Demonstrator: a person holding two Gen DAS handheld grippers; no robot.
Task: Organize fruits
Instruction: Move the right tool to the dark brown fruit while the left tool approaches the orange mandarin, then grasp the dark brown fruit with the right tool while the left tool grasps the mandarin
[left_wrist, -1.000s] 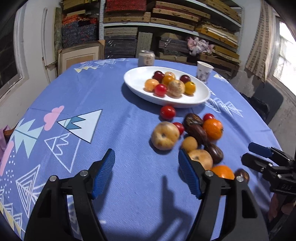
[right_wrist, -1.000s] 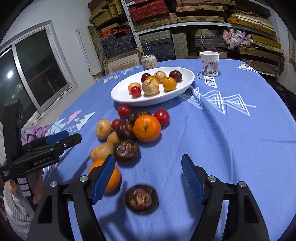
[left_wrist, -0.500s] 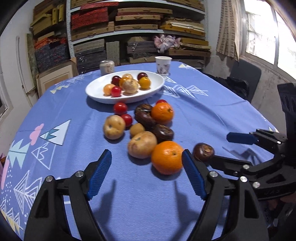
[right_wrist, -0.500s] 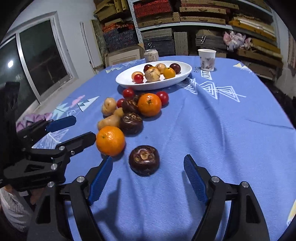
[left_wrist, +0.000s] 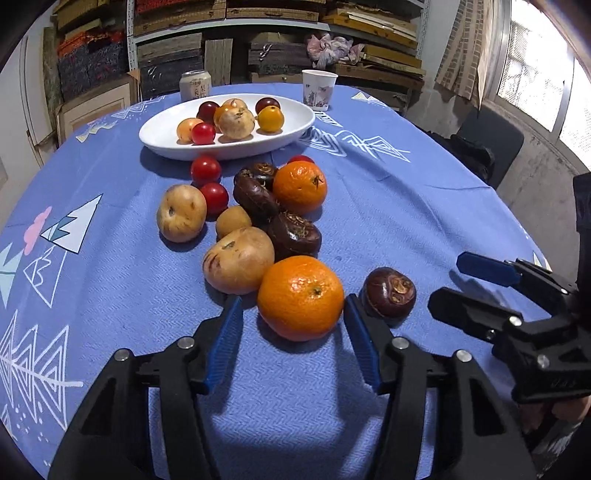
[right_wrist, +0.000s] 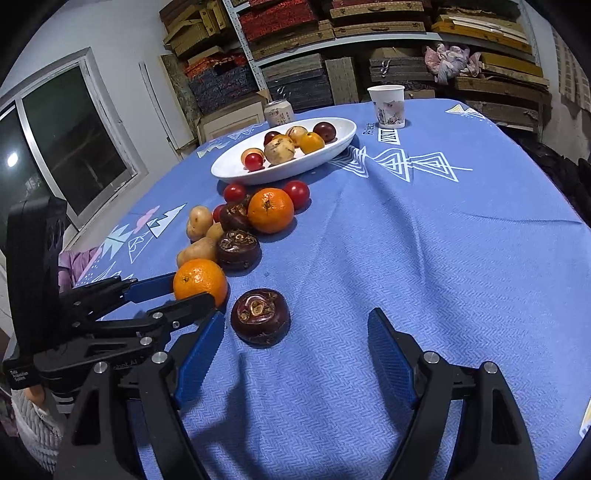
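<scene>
A pile of loose fruit lies on the blue cloth. My left gripper (left_wrist: 293, 317) is open, its blue pads on either side of the nearest orange (left_wrist: 300, 297), not pressing it. The same orange shows in the right wrist view (right_wrist: 200, 283) between the left gripper's fingers (right_wrist: 173, 306). My right gripper (right_wrist: 295, 343) is open just behind a dark brown round fruit (right_wrist: 260, 316), which also shows in the left wrist view (left_wrist: 388, 292). A white oval plate (left_wrist: 162, 138) at the back holds several small fruits.
Behind the near orange lie a tan fruit (left_wrist: 238, 260), dark brown fruits (left_wrist: 293, 234), a second orange (left_wrist: 300, 188) and red tomatoes (left_wrist: 205, 169). A paper cup (left_wrist: 319, 89) and a can (left_wrist: 195, 85) stand behind the plate. Shelves fill the back wall.
My left gripper swung right and moved forward until its pads flank the near orange, and narrowed somewhat. My right gripper closed in on the dark brown fruit.
</scene>
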